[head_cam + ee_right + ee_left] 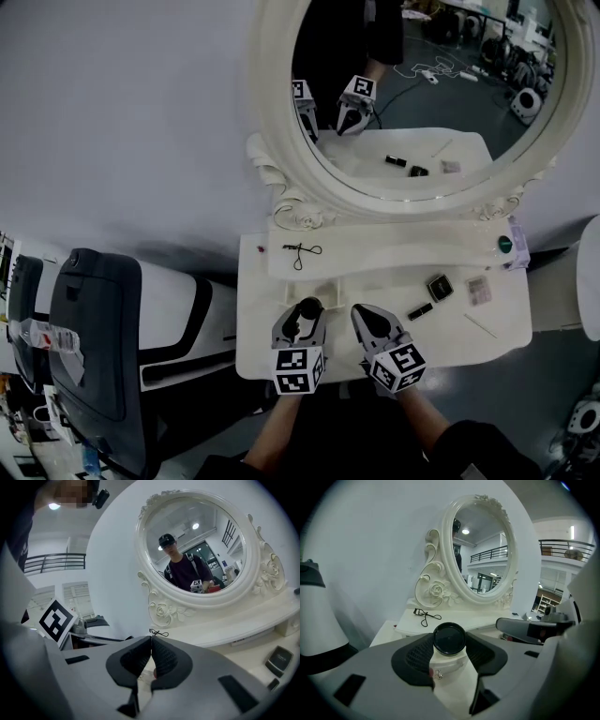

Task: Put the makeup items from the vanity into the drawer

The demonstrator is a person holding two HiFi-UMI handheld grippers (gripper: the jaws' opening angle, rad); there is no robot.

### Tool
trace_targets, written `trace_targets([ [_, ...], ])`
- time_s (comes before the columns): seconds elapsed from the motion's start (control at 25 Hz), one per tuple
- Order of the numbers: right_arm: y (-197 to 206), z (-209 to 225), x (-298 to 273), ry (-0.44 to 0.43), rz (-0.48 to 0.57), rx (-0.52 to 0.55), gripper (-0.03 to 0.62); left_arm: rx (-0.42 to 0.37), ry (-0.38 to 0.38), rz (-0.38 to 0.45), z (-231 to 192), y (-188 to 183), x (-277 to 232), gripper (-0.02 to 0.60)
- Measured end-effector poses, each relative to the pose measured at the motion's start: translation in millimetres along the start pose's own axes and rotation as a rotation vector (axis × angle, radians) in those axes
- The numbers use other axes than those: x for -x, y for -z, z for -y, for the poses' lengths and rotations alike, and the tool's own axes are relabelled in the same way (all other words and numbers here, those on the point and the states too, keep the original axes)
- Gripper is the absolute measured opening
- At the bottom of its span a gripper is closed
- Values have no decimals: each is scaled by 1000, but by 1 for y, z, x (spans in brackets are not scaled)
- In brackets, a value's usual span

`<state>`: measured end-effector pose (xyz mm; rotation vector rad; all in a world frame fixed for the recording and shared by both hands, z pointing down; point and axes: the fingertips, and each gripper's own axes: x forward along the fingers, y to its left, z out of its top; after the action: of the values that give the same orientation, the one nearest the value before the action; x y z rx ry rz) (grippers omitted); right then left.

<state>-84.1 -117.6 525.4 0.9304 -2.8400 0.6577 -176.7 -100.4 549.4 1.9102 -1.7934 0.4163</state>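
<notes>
Makeup lies mostly on the right half of the white desk [258,323] in the head view: a square compact [439,287], a lipstick [420,311] just beside it, a palette [479,290] and a thin stick [480,325] nearer the front edge. A curler [302,251] sits apart on the raised shelf [394,246] under the oval mirror [422,94]. Both tools hang over the desk's front edge. The left gripper [307,314] has a round black case [307,307] between its jaws, and the right gripper [366,319] is close beside it.

In the left gripper view, the round case [449,638] is clamped at the jaw tips, a pad pressing on each side of it and its flat face turned to the camera. Below it a small shiny knob [439,673] shows on the desk's white front. The curler [425,615] lies on the shelf beyond, at the foot of the mirror [483,555].

In the right gripper view, the right gripper [151,644] has its jaws clenched together with nothing between them. The curler [159,633] shows just past the tips. The square compact [280,658] is at the far right edge, and a person in a cap is reflected in the mirror [197,550].
</notes>
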Motion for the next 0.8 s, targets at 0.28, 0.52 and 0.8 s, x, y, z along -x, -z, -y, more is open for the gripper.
trace_targets([
  [0.28,4,5,-15,11,-19,-7,23,5,-13,-71,-18,11,-32,224],
  [0.52,9,8,-22,17,-34,-16,23,-3,-16,-147,-28,22,-55,224],
  [0.8,12,12,-22,27,-41,-22,23,-17,-9,-189,-28,35,-61,224],
])
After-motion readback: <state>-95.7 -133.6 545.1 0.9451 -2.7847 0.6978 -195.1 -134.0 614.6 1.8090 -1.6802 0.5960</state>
